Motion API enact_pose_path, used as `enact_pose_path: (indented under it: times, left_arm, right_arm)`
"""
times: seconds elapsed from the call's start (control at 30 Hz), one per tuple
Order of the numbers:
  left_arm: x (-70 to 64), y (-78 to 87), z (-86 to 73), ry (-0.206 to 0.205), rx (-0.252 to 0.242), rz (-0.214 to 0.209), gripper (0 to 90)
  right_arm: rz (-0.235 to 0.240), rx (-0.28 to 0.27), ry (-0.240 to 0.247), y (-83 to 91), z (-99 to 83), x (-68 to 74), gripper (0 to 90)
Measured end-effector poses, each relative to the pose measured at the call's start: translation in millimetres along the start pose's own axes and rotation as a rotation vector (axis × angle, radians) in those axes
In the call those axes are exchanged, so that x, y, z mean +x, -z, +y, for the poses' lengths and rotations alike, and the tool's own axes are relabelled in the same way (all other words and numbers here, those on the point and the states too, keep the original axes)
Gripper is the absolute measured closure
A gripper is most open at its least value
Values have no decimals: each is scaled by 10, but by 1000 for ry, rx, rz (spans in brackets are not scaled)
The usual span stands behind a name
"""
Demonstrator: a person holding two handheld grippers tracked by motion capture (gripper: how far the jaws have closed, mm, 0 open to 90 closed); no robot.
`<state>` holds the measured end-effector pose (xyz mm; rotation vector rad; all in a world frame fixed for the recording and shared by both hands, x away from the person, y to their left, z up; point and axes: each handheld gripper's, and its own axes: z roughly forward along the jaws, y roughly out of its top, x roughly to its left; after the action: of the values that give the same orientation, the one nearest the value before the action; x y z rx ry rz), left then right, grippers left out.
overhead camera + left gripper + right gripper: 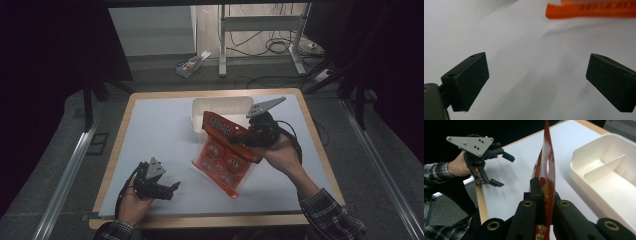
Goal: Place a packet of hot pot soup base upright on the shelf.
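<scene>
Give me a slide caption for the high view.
Right claw lifts a red snack bag beside a white bin; left claw waits open.

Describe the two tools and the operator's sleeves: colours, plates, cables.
Both tools are black. The left tool and right tool each carry a grey three-cornered plate with small holes and screws. The pads are flat, matte black blocks. A black cable trails from the right tool. The sleeves are dark plaid with pale lines.

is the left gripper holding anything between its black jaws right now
No, the left gripper has its jaws spread wide with only bare white table between them.
</scene>
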<state>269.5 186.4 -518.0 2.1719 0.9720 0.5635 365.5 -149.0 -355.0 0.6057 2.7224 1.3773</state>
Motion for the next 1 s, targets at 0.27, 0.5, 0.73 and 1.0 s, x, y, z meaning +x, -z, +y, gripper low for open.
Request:
enact_pose_path:
  times: [0.27, 0.5, 0.73, 1.0]
  left_arm:
    - [-3, -1, 1, 1, 0, -6, 43]
    - [-11, -29, 0, -5, 10, -30, 39]
    - [-8, -27, 1, 1, 3, -44, 33]
    - [-17, -37, 2, -6, 11, -45, 31]
  right_arm:
    - [-64, -10, 46, 131, 163, -26, 890]
    - [-116, -26, 38, 259, 267, -165, 890]
    - [-150, -42, 25, 373, 403, -316, 890]
    - [-174, -53, 33, 459, 580, -435, 889]
